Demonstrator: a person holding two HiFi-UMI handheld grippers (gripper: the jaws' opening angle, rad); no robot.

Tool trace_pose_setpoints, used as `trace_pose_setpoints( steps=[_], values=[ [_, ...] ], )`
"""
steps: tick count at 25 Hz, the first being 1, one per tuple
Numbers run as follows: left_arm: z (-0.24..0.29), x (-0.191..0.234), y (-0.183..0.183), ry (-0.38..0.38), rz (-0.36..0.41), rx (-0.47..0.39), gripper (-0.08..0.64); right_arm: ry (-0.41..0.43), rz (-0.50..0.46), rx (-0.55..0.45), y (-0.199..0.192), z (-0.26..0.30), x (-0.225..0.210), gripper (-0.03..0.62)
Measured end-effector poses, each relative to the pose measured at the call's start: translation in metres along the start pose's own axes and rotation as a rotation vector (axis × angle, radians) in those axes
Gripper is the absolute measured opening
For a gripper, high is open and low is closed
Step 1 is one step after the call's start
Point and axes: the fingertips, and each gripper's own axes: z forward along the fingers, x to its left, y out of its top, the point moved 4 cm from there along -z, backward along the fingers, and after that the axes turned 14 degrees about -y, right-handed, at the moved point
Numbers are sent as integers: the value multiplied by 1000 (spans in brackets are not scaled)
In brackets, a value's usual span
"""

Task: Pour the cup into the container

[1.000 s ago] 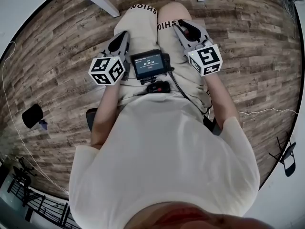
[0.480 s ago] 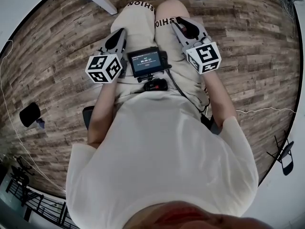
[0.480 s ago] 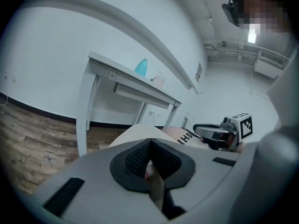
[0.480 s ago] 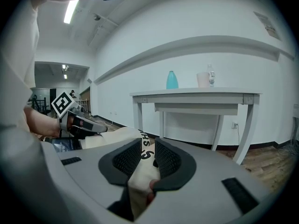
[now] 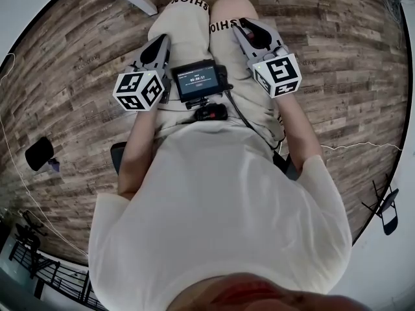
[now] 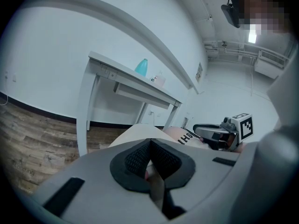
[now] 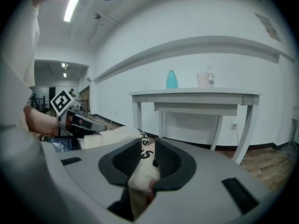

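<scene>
White room, wood-plank floor (image 5: 71,76), white table (image 7: 233,93) against the far wall.

On the table stand a teal vessel (image 7: 171,79), a pale cup-shaped one (image 7: 202,80) just beside a small clear bottle (image 7: 210,73). We take the task's cup and container to be among these. We can't tell which is which, or what either holds, from here. All of it is well apart from us.

The person is seated. Both grippers rest low over the lap (image 5: 188,31), on either side of a chest-mounted screen (image 5: 196,80).
- left gripper (image 5: 160,43): pads meet at the tips, nothing between them.
- right gripper (image 5: 249,28): pads a narrow slot apart. Only the shorts behind show through the gap, and nothing is gripped.

Step in hand, as we judge it: none active. Both tools are idle and pointed roughly toward the table.

This fits two stages:
- cup full, with the pour to come
- cup already emptied into the container and set back down

The fill level isn't readable at this range, so we won't name a next move. Any handling of those vessels would mean getting to the table, since neither gripper is within reach of it.
</scene>
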Motion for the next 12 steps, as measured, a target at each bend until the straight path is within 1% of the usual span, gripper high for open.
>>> trace_pose_setpoints(
  steps=[12],
  values=[
    [0,0,0,3,4,-2,11,-6,-13,10,-1,2,0,89]
  ],
)
